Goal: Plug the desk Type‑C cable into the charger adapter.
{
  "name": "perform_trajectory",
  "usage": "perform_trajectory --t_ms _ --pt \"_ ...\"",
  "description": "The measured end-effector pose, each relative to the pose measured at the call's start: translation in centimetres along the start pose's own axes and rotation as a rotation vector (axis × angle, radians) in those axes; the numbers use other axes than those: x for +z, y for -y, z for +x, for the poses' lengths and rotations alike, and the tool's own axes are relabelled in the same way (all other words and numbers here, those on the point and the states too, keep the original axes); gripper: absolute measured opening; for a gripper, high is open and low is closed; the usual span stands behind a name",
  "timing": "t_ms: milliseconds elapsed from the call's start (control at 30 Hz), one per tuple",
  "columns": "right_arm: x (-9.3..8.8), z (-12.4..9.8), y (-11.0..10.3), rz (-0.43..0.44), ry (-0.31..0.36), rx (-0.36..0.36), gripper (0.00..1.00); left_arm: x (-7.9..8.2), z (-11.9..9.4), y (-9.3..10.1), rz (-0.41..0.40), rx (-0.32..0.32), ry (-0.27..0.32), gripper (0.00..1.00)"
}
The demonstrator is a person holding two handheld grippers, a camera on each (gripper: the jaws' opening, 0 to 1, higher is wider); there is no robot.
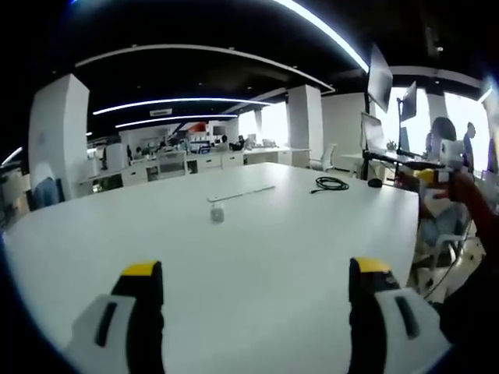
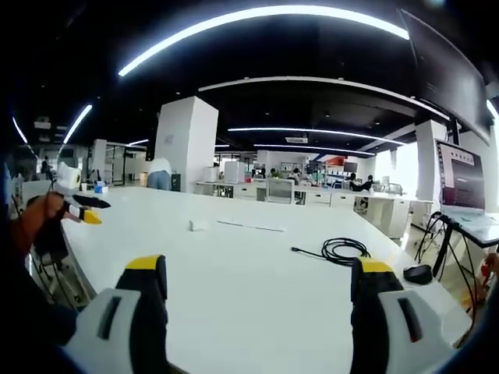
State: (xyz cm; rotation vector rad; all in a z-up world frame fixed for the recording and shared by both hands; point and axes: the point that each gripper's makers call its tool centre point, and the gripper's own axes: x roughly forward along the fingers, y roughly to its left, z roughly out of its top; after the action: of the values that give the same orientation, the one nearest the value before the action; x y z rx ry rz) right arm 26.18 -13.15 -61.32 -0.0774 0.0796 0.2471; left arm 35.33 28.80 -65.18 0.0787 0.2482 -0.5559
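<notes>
- Left tongs (image 1: 253, 292): yellow-tipped jaws spread wide, grasping nothing, raised above the large white table (image 1: 296, 257).
- Right tongs (image 2: 257, 292): jaws likewise released, empty, above the same table.
- Small white block-shaped charger adapter (image 1: 217, 212): stood mid-table, just beside the near end of a thin pale strip (image 1: 243, 192); well apart from both tongs.
- Black coiled cable (image 2: 341, 251): lay on the table toward its far right, apart from the adapter; its plug end too small to tell.
- Step judged in hand: approach, nothing yet grasped.
- Next move, as judged: one pair of tongs to take the cable's plug end, the other to steady the adapter.
- Containers: none noted.
</notes>
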Motion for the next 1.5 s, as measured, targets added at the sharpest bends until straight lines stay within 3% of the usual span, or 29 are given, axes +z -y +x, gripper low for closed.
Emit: perform_trajectory --t_ms 800,1500 --pt "-1.6 1.9 0.6 0.031 -0.03 0.01 0.98 0.2 6.0 -0.4 0.007 -0.046 -0.034 1.0" --pt "-2.5 3.3 1.1 0.056 -0.044 0.026 0.95 0.7 8.0 -0.7 0.03 -0.04 -0.061 0.99"
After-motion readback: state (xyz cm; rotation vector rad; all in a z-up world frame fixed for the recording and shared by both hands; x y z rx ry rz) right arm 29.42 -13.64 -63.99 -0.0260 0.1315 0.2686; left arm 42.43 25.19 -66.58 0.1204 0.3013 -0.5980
